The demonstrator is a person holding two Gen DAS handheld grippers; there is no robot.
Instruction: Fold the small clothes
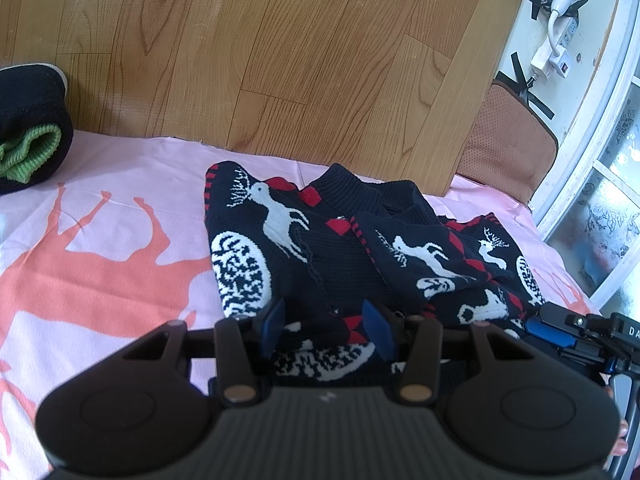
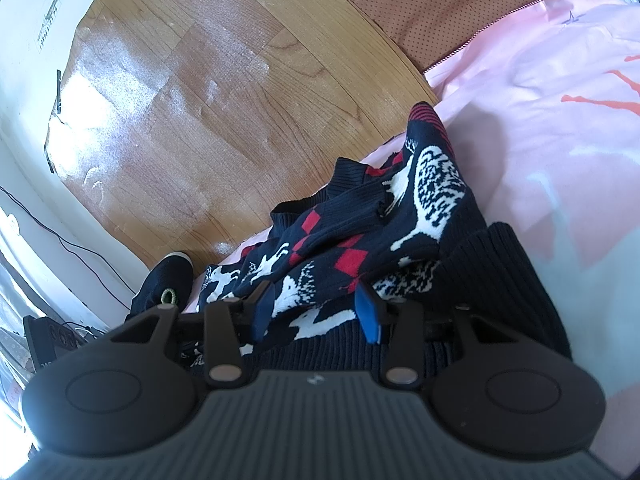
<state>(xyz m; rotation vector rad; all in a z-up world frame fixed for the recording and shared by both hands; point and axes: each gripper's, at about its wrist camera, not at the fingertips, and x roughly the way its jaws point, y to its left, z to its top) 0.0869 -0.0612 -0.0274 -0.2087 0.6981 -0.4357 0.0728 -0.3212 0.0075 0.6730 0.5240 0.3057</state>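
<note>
both grippers sit low and level, left gripper (image 1: 326, 330) and right gripper (image 2: 314, 310) each with jaws spread apart

You are carrying a left claw (image 1: 326, 330) and a right claw (image 2: 316, 312) with matte black ribbed housings, round side discs, brass-coloured pivot screws and blue finger pads (image 1: 376, 330); bare fingertips (image 1: 621, 438) are showing pink.

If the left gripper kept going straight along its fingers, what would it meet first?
The left gripper would most likely meet the navy reindeer sweater, whose knit already lies between its open fingers. Behind it come the pink blanket and the wooden panel. Depth is hard to judge.
</note>
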